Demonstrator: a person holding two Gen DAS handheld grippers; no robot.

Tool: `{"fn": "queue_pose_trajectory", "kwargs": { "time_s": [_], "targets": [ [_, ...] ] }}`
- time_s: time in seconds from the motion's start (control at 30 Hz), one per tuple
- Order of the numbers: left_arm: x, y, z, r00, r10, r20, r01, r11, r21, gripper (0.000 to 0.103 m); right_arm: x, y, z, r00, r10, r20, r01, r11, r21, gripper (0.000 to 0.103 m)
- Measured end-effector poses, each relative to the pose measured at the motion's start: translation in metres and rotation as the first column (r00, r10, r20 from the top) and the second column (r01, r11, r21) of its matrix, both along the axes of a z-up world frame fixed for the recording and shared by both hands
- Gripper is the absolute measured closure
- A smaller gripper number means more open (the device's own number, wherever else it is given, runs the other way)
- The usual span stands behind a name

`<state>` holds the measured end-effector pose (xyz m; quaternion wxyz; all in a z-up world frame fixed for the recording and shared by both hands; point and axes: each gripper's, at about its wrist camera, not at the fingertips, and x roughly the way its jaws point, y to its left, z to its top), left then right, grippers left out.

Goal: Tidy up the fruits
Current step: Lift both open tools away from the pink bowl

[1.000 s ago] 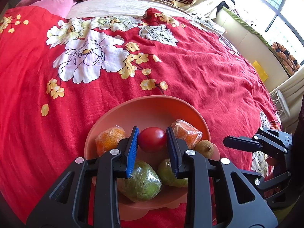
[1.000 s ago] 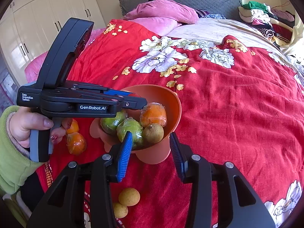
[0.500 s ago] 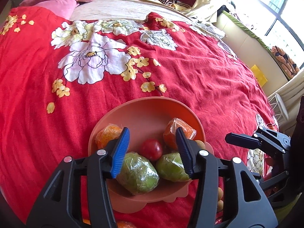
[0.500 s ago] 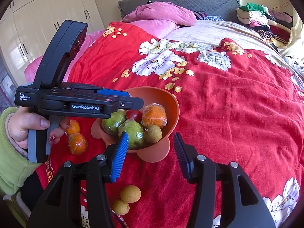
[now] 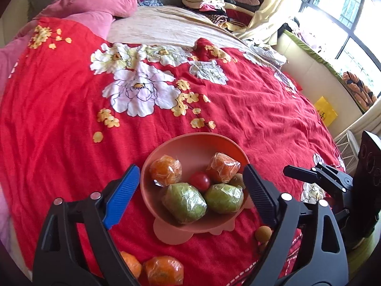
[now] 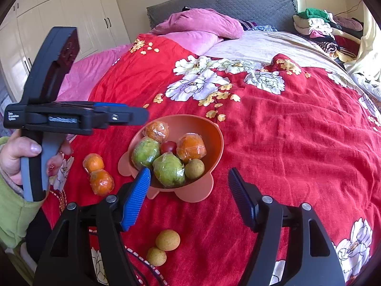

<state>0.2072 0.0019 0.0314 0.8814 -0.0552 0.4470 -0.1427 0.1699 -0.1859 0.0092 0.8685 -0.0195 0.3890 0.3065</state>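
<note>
An orange-pink bowl (image 5: 190, 147) (image 6: 214, 147) sits on the red bedspread. It holds two wrapped oranges (image 5: 165, 169), two wrapped green fruits (image 5: 184, 202), a red tomato (image 5: 199, 181) (image 6: 168, 146) and a small brown fruit (image 6: 194, 168). My left gripper (image 5: 190, 200) is open and empty, held above the bowl's near side; it also shows in the right wrist view (image 6: 133, 116). My right gripper (image 6: 189, 197) is open and empty in front of the bowl. Two wrapped oranges (image 6: 97, 174) (image 5: 163, 270) lie left of the bowl. Two small yellow-brown fruits (image 6: 166, 239) lie near my right gripper.
The red floral bedspread (image 5: 71, 109) covers the bed, with pink pillows (image 6: 202, 23) and piled clothes (image 5: 214, 2) at the far end. A bench (image 5: 321, 76) and window stand to the right. White wardrobes (image 6: 59, 12) stand to the left.
My left gripper let go of the tomato, which now lies in the bowl, then opened wide and drew back and up. My right gripper opened wider and drew back a little.
</note>
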Motion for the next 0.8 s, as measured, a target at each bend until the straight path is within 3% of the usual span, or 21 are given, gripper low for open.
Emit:
{"fn": "queue_pose_trajectory", "kwargs": {
  "time_s": [0.13, 0.8],
  "targets": [
    [-0.011, 0.008, 0.007, 1.000, 0.022, 0.019, -0.023, 1.000, 0.008, 0.010, -0.003, -0.002, 0.004, 1.000, -0.007, 0.011, 0.007, 1.000, 0.002, 0.027],
    [-0.058, 0.052, 0.025, 0.989, 0.130, 0.067, -0.131, 0.991, 0.018, 0.010, -0.030, -0.003, 0.020, 0.999, -0.011, 0.041, 0.011, 1.000, -0.007, 0.018]
  ]
}}
